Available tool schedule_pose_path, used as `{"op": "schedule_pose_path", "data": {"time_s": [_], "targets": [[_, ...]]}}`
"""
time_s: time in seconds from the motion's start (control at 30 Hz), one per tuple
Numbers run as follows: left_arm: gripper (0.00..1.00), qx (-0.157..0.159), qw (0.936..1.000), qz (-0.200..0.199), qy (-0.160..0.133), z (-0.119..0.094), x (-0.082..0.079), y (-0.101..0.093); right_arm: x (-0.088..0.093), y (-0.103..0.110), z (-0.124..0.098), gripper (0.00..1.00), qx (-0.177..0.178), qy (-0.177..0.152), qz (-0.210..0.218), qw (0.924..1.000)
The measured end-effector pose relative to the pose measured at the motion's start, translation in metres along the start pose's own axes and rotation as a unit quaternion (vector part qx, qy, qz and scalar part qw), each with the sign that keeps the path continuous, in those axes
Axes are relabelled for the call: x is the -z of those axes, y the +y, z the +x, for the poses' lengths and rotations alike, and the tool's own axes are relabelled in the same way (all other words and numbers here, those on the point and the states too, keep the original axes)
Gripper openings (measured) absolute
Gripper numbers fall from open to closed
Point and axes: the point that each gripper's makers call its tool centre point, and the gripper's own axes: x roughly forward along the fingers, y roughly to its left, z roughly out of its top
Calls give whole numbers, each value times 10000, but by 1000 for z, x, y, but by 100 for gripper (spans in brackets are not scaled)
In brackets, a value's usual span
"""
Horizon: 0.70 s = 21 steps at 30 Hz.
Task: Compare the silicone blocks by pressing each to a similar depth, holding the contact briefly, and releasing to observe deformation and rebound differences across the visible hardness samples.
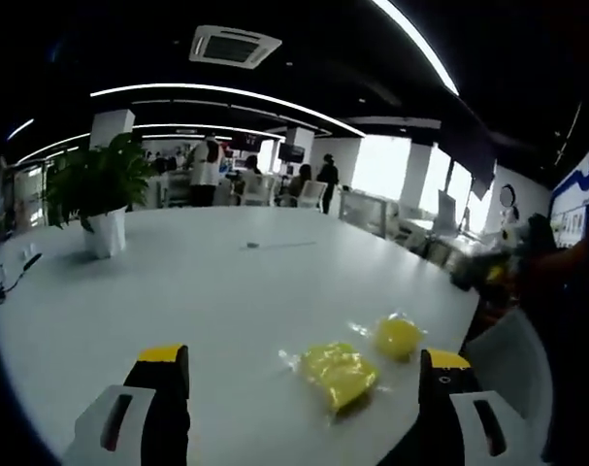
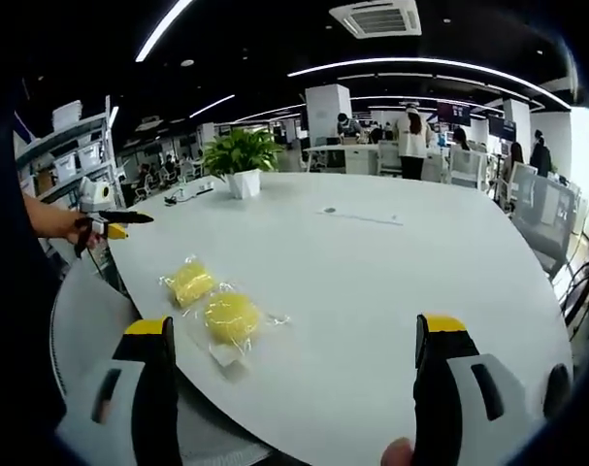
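Two yellow silicone blocks in clear wrap lie near the edge of the white table (image 1: 226,291). In the left gripper view the lumpy block (image 1: 340,374) sits just ahead, between my jaws, with the rounder block (image 1: 398,336) behind it to the right. My left gripper (image 1: 304,357) is open and holds nothing. In the right gripper view the rounder block (image 2: 231,316) lies ahead to the left, with the lumpy block (image 2: 190,282) beyond it. My right gripper (image 2: 296,325) is open, above the table and clear of both. A hand holds the left gripper (image 2: 108,225) at the far left.
A potted plant (image 1: 98,194) (image 2: 239,160) stands at the far side of the table (image 2: 391,291). A thin pen-like item (image 1: 275,245) lies mid-table and a cable (image 1: 13,282) at the left edge. Grey chairs (image 2: 81,320) (image 1: 507,359) stand by the table's edge. People stand in the office behind.
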Motion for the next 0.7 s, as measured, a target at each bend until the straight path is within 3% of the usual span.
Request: {"op": "schedule_pose_path", "data": {"time_s": [0.17, 0.37, 0.5, 0.7], "targets": [[100, -32, 10000, -76, 40, -5, 4, 3, 9, 3, 0, 96, 9, 121, 107, 9999], [100, 45, 10000, -15, 1, -7, 5, 0, 21, 13, 0, 97, -29, 242, -65, 9997], [100, 141, 9998, 30, 112, -12, 11, -5, 31, 12, 3, 97, 149, 299, -148, 9993], [100, 38, 9999, -165, -17, -18, 20, 11, 34, 17, 8, 97, 187, 254, -110, 9994]]}}
